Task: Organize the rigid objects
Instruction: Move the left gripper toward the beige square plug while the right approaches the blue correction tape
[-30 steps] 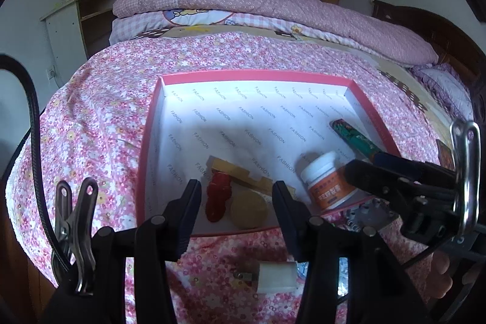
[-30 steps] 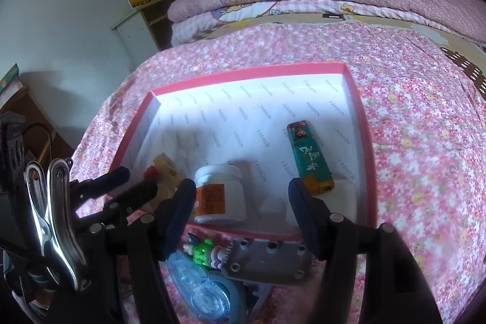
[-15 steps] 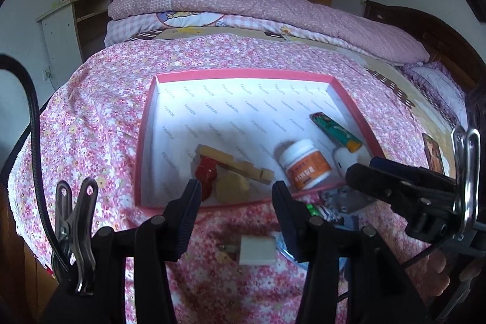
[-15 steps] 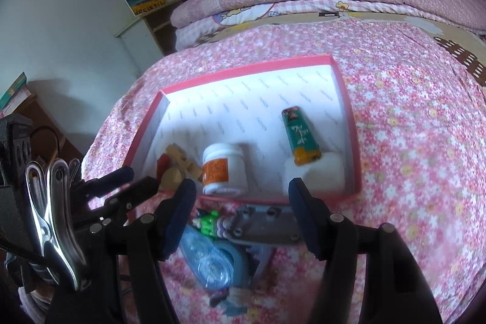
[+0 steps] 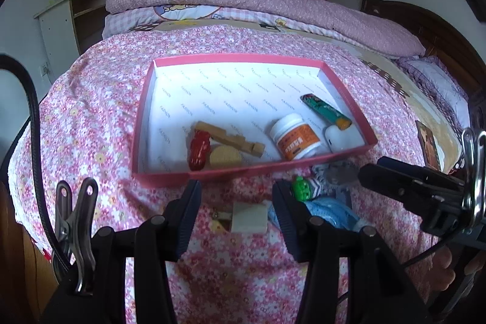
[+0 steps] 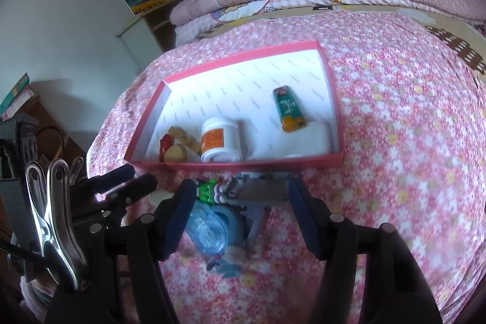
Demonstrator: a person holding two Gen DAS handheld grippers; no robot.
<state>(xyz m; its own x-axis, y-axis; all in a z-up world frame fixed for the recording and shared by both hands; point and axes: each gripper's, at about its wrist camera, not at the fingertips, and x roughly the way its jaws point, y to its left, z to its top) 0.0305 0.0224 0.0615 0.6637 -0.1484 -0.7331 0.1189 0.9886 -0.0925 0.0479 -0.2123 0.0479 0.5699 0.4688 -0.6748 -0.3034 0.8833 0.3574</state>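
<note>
Left wrist view: left gripper hovering released over white block; block's long axis running left-right; pink box lying above.

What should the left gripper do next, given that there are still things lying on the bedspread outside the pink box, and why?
Probably ease the left gripper down onto the white block and close on it. Its fingers stand open with nothing held, the block lies on the bedspread right between them, outside the pink box, and the right gripper is lined up over the grey metal piece instead.
</note>
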